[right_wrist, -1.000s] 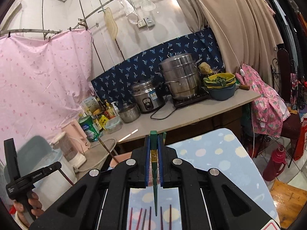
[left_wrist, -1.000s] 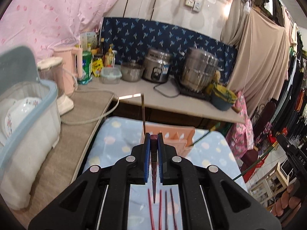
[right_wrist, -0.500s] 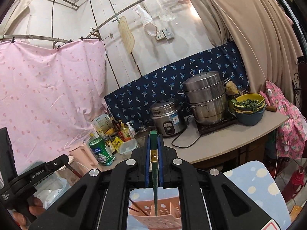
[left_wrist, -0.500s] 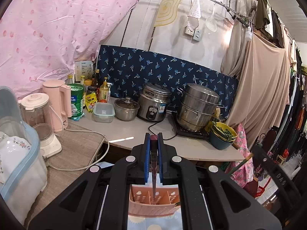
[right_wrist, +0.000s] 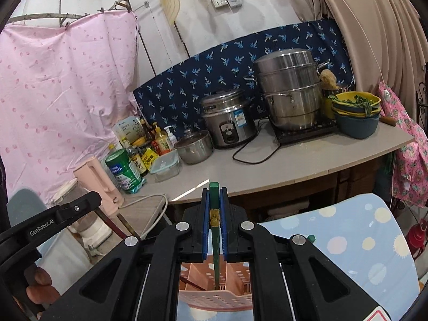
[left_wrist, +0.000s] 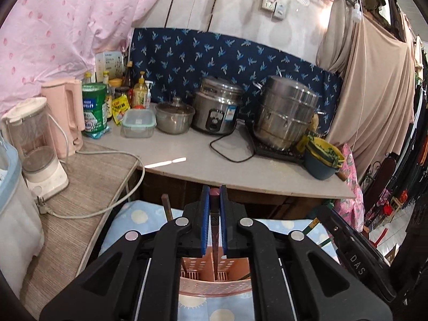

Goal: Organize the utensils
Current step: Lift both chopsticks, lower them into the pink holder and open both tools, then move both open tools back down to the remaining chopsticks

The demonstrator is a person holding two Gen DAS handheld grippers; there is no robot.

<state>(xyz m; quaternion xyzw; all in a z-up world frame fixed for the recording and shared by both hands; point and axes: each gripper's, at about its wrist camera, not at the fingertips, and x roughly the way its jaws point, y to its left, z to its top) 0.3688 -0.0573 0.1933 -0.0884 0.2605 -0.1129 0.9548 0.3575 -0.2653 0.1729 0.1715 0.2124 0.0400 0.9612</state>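
- My left gripper (left_wrist: pixel 214 222) is clenched on a dark red chopstick (left_wrist: pixel 214 243), its blunt top at 12 o'clock above the jaws and its tapered tip straight down at 6 o'clock.
- That tip hangs over, or just inside, the pink perforated utensil holder (left_wrist: pixel 214 289) directly under the jaws; whether it touches the bottom I cannot tell.
- My right gripper (right_wrist: pixel 214 222) is clenched on a green chopstick (right_wrist: pixel 215 251), long axis likewise upright, tip at 6 o'clock.
- In the right wrist view the green tip sits in the holder's middle compartment (right_wrist: pixel 214 275); a dark chopstick (right_wrist: pixel 191 282) lies slanted in the compartment at 9 o'clock.
- Both sticks stand in line with the holder's openings, so I judge the coming move to be a straight drop, neither hand clearly nearer.
- The holder stands on a blue dotted cloth (right_wrist: pixel 361 240), below the kitchen counter (right_wrist: pixel 281 165).
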